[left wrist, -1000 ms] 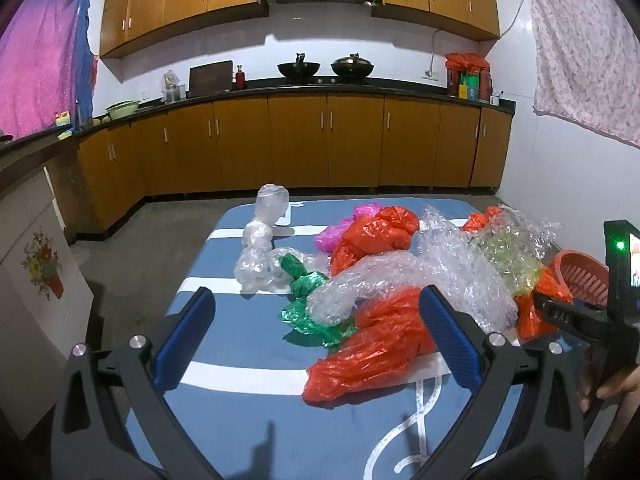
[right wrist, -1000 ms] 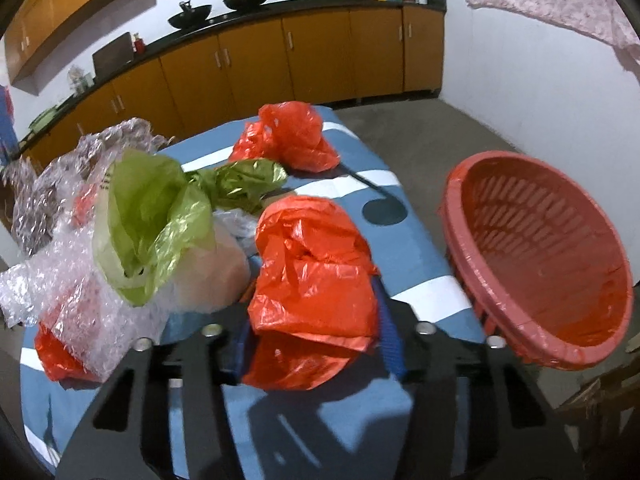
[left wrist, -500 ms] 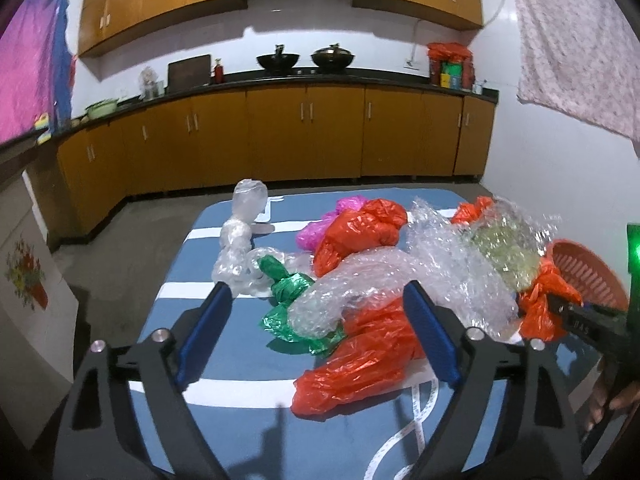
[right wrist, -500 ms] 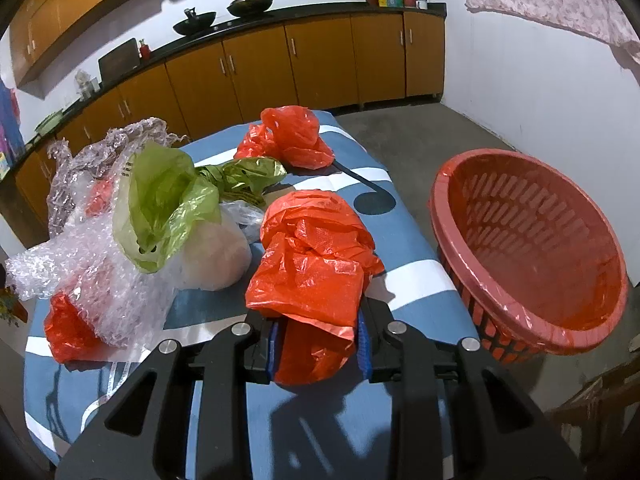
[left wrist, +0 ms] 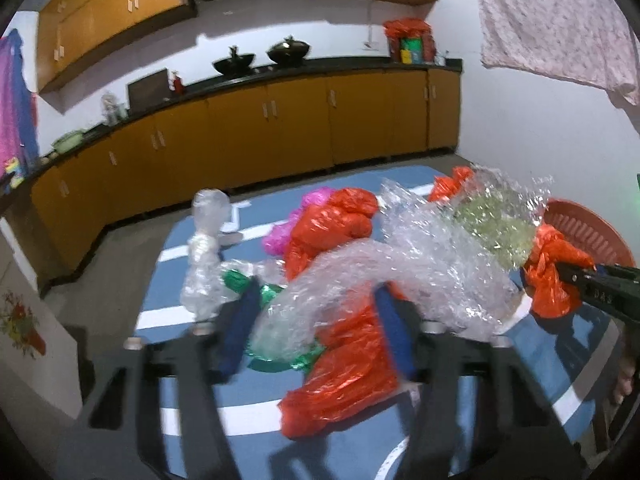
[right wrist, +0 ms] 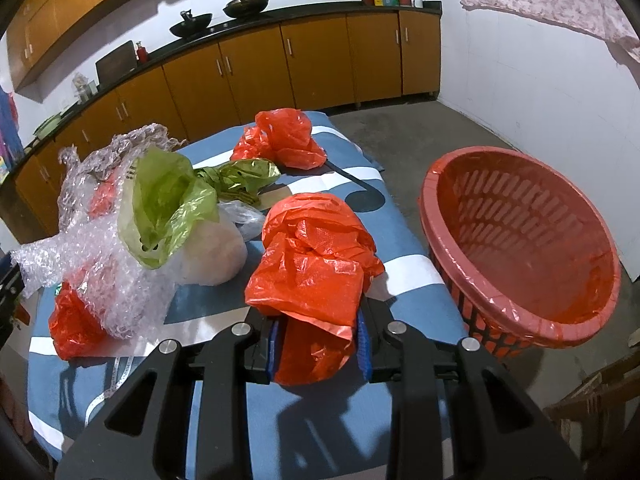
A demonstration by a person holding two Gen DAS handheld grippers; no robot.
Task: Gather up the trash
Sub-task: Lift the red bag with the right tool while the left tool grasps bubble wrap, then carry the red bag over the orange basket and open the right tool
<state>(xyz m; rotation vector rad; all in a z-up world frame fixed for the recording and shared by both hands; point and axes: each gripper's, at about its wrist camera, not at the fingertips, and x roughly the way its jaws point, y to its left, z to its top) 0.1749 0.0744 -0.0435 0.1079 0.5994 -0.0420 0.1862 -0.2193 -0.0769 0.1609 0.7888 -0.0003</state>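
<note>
**Beside the table: carry the bag over the rim**

On the blue striped table (right wrist: 404,268), the right gripper (right wrist: 320,338) pinches a crumpled red plastic bag (right wrist: 316,264). Lift clear, then release above the red slotted basket (right wrist: 520,316). Left gripper (left wrist: 316,330) fingers spread around bubble wrap (left wrist: 360,276).

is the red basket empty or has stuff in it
Empty: the red basket shows only its bare liner inside; the orange bag is outside it, clamped in the right tool.
</note>
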